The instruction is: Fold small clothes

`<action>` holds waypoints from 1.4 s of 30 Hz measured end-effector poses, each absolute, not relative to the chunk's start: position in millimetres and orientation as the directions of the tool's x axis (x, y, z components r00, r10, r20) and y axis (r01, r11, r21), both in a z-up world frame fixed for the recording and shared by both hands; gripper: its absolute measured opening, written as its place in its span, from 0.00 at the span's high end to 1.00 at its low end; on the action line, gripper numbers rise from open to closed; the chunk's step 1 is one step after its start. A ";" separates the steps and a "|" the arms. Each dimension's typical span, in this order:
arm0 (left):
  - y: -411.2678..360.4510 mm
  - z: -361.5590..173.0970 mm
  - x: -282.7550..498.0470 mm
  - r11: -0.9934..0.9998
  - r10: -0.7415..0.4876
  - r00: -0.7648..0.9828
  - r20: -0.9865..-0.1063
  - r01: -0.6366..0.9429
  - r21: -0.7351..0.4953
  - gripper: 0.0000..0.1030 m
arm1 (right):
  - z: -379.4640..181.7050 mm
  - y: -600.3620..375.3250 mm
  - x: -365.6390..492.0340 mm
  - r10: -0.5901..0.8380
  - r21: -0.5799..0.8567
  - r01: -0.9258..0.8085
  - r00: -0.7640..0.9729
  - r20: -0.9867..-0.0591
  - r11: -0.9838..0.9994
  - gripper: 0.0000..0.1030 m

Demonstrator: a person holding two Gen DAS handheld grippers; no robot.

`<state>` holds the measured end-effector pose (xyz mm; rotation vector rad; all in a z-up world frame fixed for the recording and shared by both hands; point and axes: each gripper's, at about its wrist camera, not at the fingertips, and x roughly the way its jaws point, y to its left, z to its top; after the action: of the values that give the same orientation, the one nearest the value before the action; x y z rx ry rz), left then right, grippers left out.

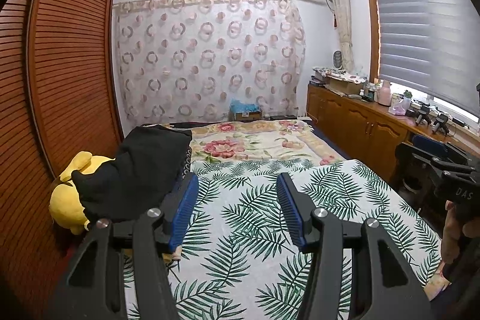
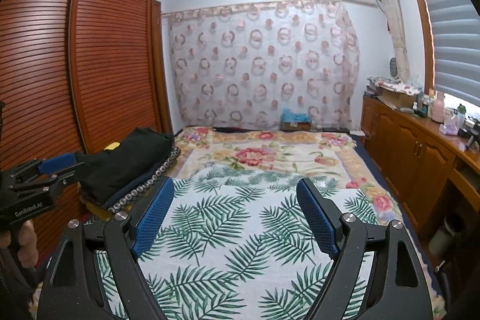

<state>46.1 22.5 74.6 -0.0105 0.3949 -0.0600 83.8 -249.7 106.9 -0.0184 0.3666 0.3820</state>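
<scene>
Left gripper and right gripper hover, jaws apart and empty, over leaf-print cloth

Leaf-print sheet lies clear ahead; black clothes pile blocks the left.

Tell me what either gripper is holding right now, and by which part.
Nothing is held. The left gripper and right gripper both stand open with nothing between their pads, above the leaf-print cloth.
</scene>
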 end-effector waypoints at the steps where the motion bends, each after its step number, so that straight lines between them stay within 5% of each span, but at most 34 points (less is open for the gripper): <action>1: 22.7 74.6 46.3 0.998 -0.061 0.921 -0.384 0.056 -0.022 0.48 | 106.8 -249.7 83.7 0.360 0.051 -0.367 0.864 -0.353 0.929 0.17; 42: 25.4 74.1 48.3 0.999 -0.052 0.921 -0.385 0.049 -0.019 0.48 | 104.6 -263.1 85.5 0.353 0.050 -0.360 0.864 -0.359 0.932 0.17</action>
<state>48.3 25.4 74.1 -0.0088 0.3962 -0.0518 85.5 -263.1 104.6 -0.0187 0.3723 0.3733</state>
